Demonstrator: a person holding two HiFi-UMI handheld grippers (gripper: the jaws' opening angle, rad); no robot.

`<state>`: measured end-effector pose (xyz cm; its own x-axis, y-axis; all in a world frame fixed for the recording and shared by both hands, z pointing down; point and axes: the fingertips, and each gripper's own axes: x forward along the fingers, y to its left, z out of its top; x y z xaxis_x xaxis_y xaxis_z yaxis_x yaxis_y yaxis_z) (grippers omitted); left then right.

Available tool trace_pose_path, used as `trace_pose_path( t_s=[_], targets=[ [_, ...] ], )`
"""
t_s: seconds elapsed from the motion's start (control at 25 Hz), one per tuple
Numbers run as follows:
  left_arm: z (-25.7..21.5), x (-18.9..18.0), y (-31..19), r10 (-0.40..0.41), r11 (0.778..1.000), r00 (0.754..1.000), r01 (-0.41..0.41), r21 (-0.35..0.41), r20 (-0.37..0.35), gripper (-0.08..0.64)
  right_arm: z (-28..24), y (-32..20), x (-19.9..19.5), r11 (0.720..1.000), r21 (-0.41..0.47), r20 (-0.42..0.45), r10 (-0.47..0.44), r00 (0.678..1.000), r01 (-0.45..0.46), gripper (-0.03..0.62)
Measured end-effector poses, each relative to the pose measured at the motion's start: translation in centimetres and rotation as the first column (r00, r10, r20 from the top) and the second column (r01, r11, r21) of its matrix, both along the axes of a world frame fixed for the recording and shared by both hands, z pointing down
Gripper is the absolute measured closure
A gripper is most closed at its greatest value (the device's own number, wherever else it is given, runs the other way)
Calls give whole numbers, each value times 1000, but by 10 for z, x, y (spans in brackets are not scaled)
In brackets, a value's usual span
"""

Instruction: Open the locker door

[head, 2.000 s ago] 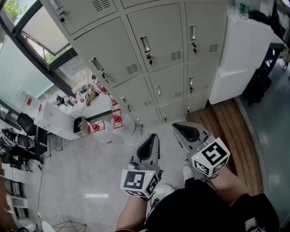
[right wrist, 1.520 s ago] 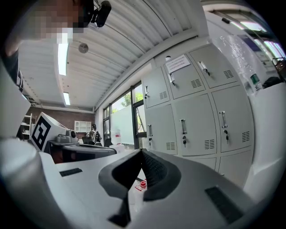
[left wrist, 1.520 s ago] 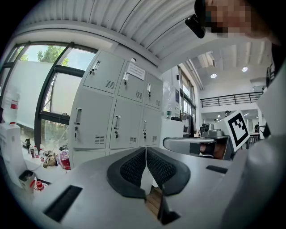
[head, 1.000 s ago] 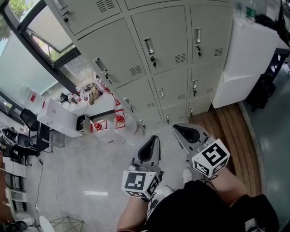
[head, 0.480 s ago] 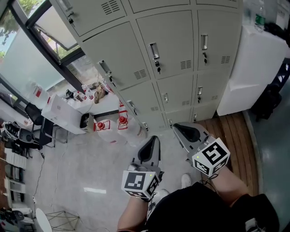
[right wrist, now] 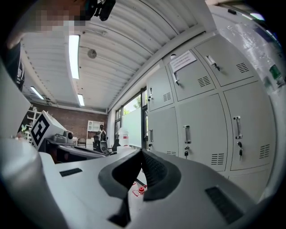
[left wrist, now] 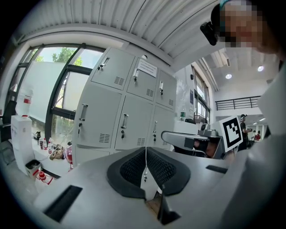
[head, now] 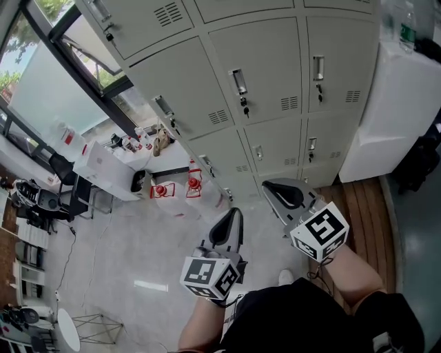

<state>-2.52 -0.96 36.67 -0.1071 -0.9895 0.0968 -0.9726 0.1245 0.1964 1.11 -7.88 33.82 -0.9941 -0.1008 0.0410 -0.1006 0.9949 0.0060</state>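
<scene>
Locker door [head: 265, 65] is seen shut in the middle column of the grey locker bank [head: 172, 83], at 12 o'clock from both grippers and well apart from them. Its handle [head: 238, 81] is mounted upright near the door's left edge. A key [head: 243, 103] hangs just below it, too small for detail to be made out.

The left gripper [head: 233, 212] is held with its fingers pressed together and nothing is pinched between them. The right gripper [head: 267, 187] is likewise closed on nothing.

The bank's top row is cut off by the upper frame edge. At 2 o'clock a white cabinet [head: 403, 103] is placed against the bank, and what lies behind it cannot be told. A bottle [head: 407, 21] on it is cut off at the top. The print on a label [left wrist: 146, 68] on an upper door cannot be read. Small red objects [head: 195, 185] on the floor [head: 124, 241] at 10 o'clock cannot be identified.
</scene>
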Motion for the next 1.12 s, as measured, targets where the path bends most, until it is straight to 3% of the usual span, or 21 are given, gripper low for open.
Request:
trace_pose_path(
  t_s=[0.68, 1.12],
  targets=[
    [0, -18, -48, -5, 1000, 999, 5, 0, 35, 541, 3, -63, -30, 999, -24, 15, 22, 1000, -21, 538],
    [9, -54, -102, 82, 997, 996, -82, 1, 38, 541, 9, -112, -70, 993, -45, 1, 106, 994, -106, 538]
  ],
)
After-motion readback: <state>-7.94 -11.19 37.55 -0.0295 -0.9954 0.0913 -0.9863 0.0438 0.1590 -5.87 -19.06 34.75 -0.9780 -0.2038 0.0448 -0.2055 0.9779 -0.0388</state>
